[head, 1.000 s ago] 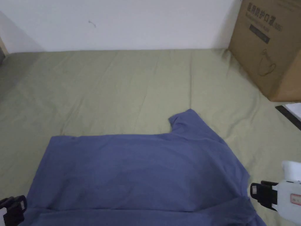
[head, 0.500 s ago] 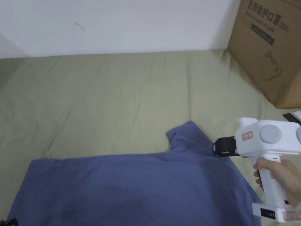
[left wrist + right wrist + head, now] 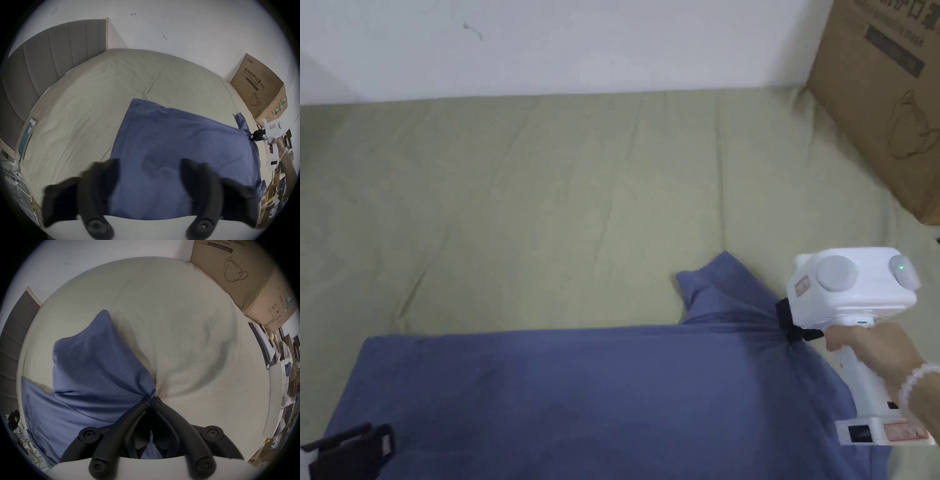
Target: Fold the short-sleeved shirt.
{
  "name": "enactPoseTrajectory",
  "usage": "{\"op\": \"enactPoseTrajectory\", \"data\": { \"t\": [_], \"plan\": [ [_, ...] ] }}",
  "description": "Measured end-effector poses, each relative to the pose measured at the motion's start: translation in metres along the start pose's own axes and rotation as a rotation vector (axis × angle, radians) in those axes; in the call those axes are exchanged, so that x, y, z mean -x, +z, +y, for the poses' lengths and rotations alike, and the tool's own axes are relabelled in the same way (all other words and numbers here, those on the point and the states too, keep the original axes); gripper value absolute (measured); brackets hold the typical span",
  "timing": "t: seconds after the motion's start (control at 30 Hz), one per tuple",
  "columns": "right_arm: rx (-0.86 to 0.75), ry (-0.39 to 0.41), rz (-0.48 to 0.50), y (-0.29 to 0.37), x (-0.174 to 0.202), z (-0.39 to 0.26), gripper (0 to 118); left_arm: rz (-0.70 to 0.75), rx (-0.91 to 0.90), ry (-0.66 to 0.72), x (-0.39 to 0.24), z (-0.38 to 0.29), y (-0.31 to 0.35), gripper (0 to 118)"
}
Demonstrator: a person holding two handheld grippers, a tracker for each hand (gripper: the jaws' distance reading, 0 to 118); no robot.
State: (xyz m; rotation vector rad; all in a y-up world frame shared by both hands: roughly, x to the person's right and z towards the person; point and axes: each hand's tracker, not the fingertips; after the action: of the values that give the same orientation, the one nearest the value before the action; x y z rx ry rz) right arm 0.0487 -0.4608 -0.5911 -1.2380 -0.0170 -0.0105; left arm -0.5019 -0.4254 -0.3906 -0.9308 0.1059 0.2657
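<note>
Right gripper (image 3: 150, 400) clamped on the blue shirt (image 3: 600, 394) at the base of its sleeve (image 3: 719, 287); left gripper (image 3: 148, 175) held with jaws wide apart above the shirt's near edge.

A cardboard box (image 3: 887, 100) stood at the far right corner of the bed, well apart from the shirt, and a flat book-like item (image 3: 26, 138) lay near the left edge; neither obstructed the work. The shirt lay spread flat on a wrinkled olive sheet (image 3: 550, 206), sleeve pointing towards the white wall (image 3: 612, 44). A grey padded headboard (image 3: 48, 56) bounded the bed at left.
</note>
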Motion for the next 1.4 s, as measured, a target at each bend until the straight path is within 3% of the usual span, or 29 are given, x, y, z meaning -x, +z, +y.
{"op": "enactPoseTrajectory", "data": {
  "t": [0.03, 0.07, 0.23, 0.4, 0.47, 0.53, 0.6, 0.67, 0.7, 0.73, 0.77, 1.1, 1.27, 1.4],
  "plan": [
    [-0.020, 0.014, 0.006, 0.006, 0.000, 0.000, 0, -0.003, 0.005, -0.001, 0.001, 0.008, -0.007, 101],
    [-0.040, 0.022, 0.013, 0.015, -0.002, -0.002, 0, -0.007, 0.004, -0.008, 0.000, 0.017, -0.014, 103],
    [-0.080, 0.004, 0.079, 0.038, -0.009, -0.006, 0, 0.042, 0.046, -0.075, 0.001, 0.067, -0.065, 103],
    [-0.084, 0.018, 0.070, 0.039, -0.006, -0.008, 0, 0.062, 0.110, -0.066, 0.004, 0.102, -0.123, 99],
    [-0.081, 0.021, 0.071, 0.037, -0.004, -0.008, 0, 0.168, 0.095, -0.083, 0.005, 0.110, -0.144, 85],
    [-0.079, 0.016, 0.074, 0.036, -0.005, -0.009, 0, 0.139, 0.176, -0.060, 0.009, 0.108, -0.157, 81],
    [-0.084, 0.000, 0.077, 0.035, -0.004, -0.007, 0, 0.155, 0.119, -0.135, 0.001, 0.107, -0.144, 52],
    [-0.098, 0.018, 0.074, 0.038, -0.001, -0.005, 0, 0.151, 0.096, -0.156, 0.000, 0.107, -0.131, 45],
    [-0.106, 0.021, 0.069, 0.040, 0.000, -0.004, 0, 0.137, 0.092, -0.161, 0.000, 0.108, -0.127, 32],
    [-0.113, 0.018, 0.075, 0.045, 0.000, -0.005, 0, 0.088, 0.106, -0.147, 0.001, 0.112, -0.125, 9],
    [-0.128, 0.012, 0.089, 0.051, 0.001, -0.006, 0, 0.090, 0.116, -0.121, 0.000, 0.113, -0.122, 0],
    [-0.264, 0.093, 0.111, 0.156, -0.018, -0.047, 0, 0.034, -0.042, -0.225, 0.008, 0.098, 0.002, 0],
    [-0.281, 0.111, 0.138, 0.200, -0.035, -0.125, 0, -0.010, -0.063, -0.206, 0.031, 0.046, 0.074, 0],
    [-0.202, 0.125, 0.160, 0.201, -0.037, -0.205, 0, -0.003, -0.049, -0.190, 0.048, -0.011, 0.105, 0]
  ]
}}
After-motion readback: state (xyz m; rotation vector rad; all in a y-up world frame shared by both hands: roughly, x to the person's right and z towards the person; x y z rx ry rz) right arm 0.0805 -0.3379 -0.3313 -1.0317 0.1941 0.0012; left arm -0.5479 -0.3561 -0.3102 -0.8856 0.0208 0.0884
